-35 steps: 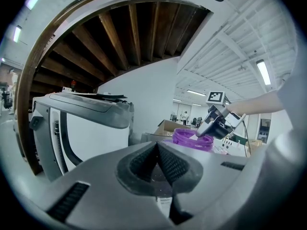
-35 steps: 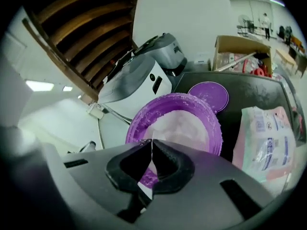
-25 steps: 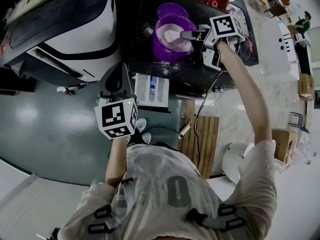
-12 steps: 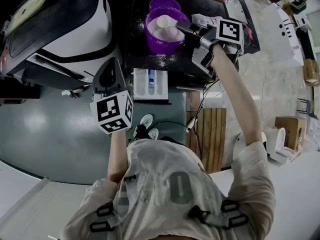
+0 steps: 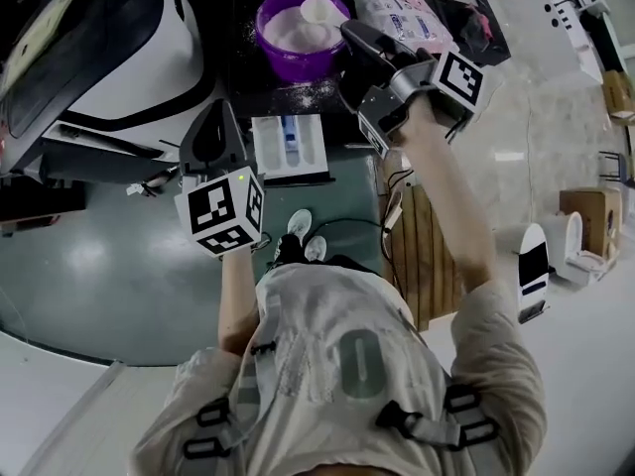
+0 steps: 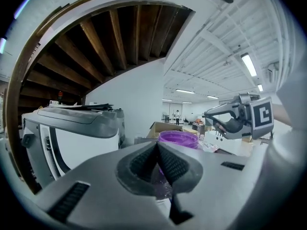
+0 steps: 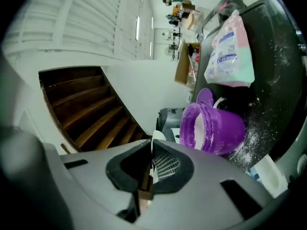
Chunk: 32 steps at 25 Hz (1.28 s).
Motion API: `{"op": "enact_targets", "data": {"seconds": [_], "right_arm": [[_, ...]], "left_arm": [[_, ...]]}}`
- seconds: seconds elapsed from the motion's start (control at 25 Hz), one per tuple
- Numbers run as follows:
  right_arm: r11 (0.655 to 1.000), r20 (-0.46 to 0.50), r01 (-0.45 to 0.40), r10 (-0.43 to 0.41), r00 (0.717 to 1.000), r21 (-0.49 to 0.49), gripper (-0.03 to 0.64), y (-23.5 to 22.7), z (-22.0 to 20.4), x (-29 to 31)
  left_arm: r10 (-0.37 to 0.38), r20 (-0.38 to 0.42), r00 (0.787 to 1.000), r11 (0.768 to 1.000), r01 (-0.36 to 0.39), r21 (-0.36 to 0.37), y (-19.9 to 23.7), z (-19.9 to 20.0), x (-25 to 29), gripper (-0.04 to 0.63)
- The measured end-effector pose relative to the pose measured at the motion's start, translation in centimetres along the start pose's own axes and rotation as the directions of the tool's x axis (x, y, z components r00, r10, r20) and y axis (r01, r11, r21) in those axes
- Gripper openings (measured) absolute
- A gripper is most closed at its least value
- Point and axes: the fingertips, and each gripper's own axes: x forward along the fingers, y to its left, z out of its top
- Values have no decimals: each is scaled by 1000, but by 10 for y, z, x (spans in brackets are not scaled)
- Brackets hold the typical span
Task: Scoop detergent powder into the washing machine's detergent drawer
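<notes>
Head view: a purple plastic bucket of white detergent powder (image 5: pixel 298 28) stands near the left edge of the black counter (image 5: pixel 253 87). A white scoop (image 5: pixel 319 10) rests inside it, probably parked there within reach. A white-and-pink detergent bag (image 5: pixel 402 18) lies toward the counter's far edge. The white detergent drawer (image 5: pixel 288 152) juts out below the near edge, open to take powder. The right gripper (image 5: pixel 349 32) hangs over the counter just beside the bucket. The left gripper (image 5: pixel 212 112) hovers off the near-left corner, seemingly idle. The bag's blue print is too small to read; the person's shirt shows a large grey "0".

Left gripper view: its fingers are pressed together on nothing, aimed toward the bucket.

Right gripper view: the fingers (image 7: pixel 165 164) are pressed together, with a thin pale line along the seam. I cannot tell whether that is powder dust or something thin. The bag's label is illegible here too
</notes>
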Motion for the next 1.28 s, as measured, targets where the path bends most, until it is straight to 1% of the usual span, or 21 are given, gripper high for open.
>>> {"op": "enact_targets", "data": {"seconds": [0.04, 0.12, 0.24, 0.32, 0.44, 0.56, 0.68, 0.8, 1.0, 1.12, 1.28], "right_arm": [[1000, 52, -6, 7, 999, -15, 11, 1, 2, -7], [999, 162, -17, 22, 987, -36, 11, 2, 7, -22], [998, 296, -33, 45, 954, -45, 11, 0, 1, -45], [998, 351, -45, 54, 935, -34, 11, -3, -7, -58], [999, 408, -50, 54, 911, -22, 11, -7, -14, -73], [998, 462, -48, 60, 885, -36, 11, -11, -20, -90], [998, 496, -50, 64, 866, -41, 11, -16, -33, -109], [998, 511, -50, 56, 858, -27, 11, -26, -47, -129], [1000, 522, -21, 24, 853, -12, 11, -50, -69, -159], [1000, 512, -18, 10, 859, 11, 11, -65, -82, -172], [1000, 504, -14, 13, 863, -1, 11, -73, -97, -185]], "left_arm": [[-8, 4, 1000, 1000, 8, 3, -3, 0, 0, 20], [-21, 13, 1000, 1000, 21, 7, -8, 1, 0, 21], [-40, 33, 999, 999, 40, 18, -13, 1, -5, 20], [-57, 45, 997, 998, 56, 31, -17, 1, -11, 20], [-82, 59, 995, 996, 79, 48, -25, 6, -15, 20], [-94, 71, 993, 995, 90, 52, -27, 9, -19, 20], [-92, 77, 993, 995, 88, 51, -26, 6, -29, 20], [-94, 79, 992, 994, 89, 63, -31, 3, -39, 20], [-106, 75, 992, 991, 100, 84, -38, -2, -56, 20], [-111, 60, 992, 989, 105, 101, -41, -11, -66, 20], [-106, 45, 993, 990, 101, 102, -42, -27, -76, 20]]}}
